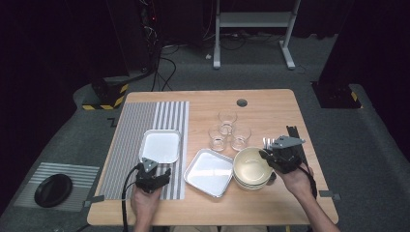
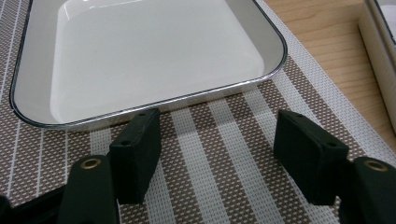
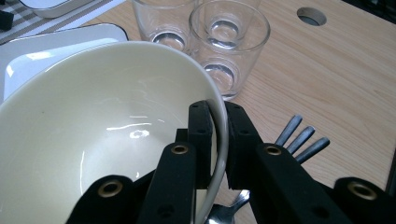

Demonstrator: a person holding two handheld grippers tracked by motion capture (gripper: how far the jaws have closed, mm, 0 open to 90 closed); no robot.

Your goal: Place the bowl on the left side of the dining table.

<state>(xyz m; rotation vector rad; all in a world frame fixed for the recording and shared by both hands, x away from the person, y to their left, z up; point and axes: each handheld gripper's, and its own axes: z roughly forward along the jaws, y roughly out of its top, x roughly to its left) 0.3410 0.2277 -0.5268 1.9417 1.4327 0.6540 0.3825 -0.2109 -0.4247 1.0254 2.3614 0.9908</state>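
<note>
Bowl vs. right tool: I see the cream bowl [image 3: 93, 140] with its rim caught between the jaws of my right gripper [image 3: 218, 144], one jaw inside the bowl and one outside, at the bowl's 3 o'clock edge in the high view.
Right tool state: clenched on the bowl's rim; the pads press the thin wall from both sides.
Bowl's place: near the table's [image 1: 270, 104] front right, top of a small stack of bowls [image 1: 249, 184], just beside the near square tray [image 1: 209, 172] at its 9 o'clock.
Bowl's look: glossy, pale cream inside, round, thin-rimmed, empty, with light glinting off the bottom.
Around the bowl: three clear glasses [image 3: 229, 42] stand at its 12 o'clock; forks [image 3: 303, 137] lie on the wood at 3 o'clock, beyond the jaws.
Left tool vs. tray: my left gripper [image 2: 217, 149] sits over the striped mat [image 2: 224, 140], jaws released and wide apart, nothing between them; the white tray [image 2: 140, 56] lies just ahead at 12 o'clock, one jaw tip close to its rim.
Right hand pose: the hand [image 1: 296, 180] comes in from 5 o'clock, gripper pointing toward 10 o'clock.
Left hand pose: the hand [image 1: 145, 198] enters from 6 o'clock, gripper held low and pointing at 12 o'clock.
</note>
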